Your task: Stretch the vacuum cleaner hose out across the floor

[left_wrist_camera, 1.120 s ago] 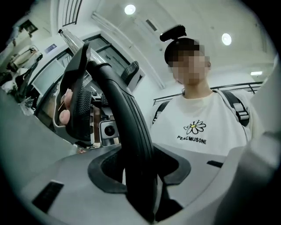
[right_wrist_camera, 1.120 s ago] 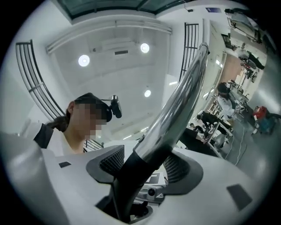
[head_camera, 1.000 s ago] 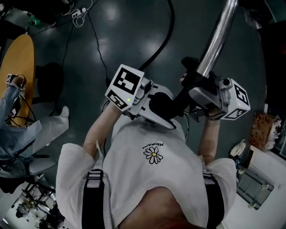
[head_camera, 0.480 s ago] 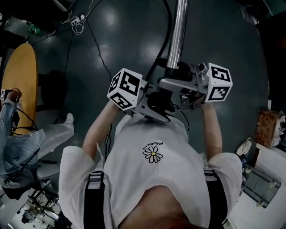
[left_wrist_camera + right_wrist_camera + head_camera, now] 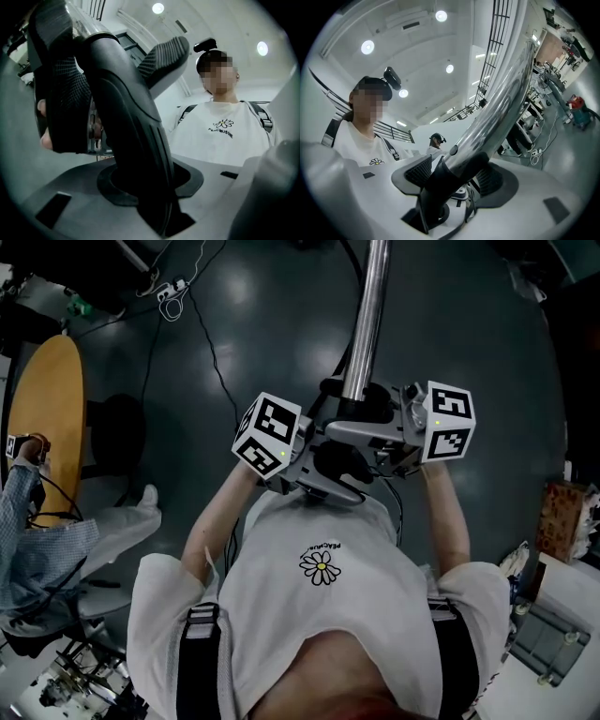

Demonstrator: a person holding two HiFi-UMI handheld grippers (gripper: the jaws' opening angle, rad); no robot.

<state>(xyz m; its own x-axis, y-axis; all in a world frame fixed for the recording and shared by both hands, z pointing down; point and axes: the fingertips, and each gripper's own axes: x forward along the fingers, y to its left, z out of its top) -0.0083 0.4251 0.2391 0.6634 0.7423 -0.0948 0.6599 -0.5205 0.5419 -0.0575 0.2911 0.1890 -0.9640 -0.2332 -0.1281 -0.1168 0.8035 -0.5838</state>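
Head view: I hold both tools close in front of my chest, over the dark floor (image 5: 262, 315). My left gripper (image 5: 323, 465) is clenched on the vacuum's black handle (image 5: 339, 463). My right gripper (image 5: 361, 423) sits just beyond it, around the black collar (image 5: 361, 401) where the chrome tube (image 5: 367, 324) begins. The tube runs straight away from me, toward the top edge. Of the hose (image 5: 349, 251) only a short dark stretch shows there, just beside the tube — whether it lies on the floor I cannot tell.

Left gripper view: the handle stands between the ribbed fingers (image 5: 61, 89), which press on it from both sides.

Right gripper view: the jaws have just been easing a little wider, yet the pads (image 5: 417, 173) lie against the collar on either side — grasped, with the tube slanting up and to the right.
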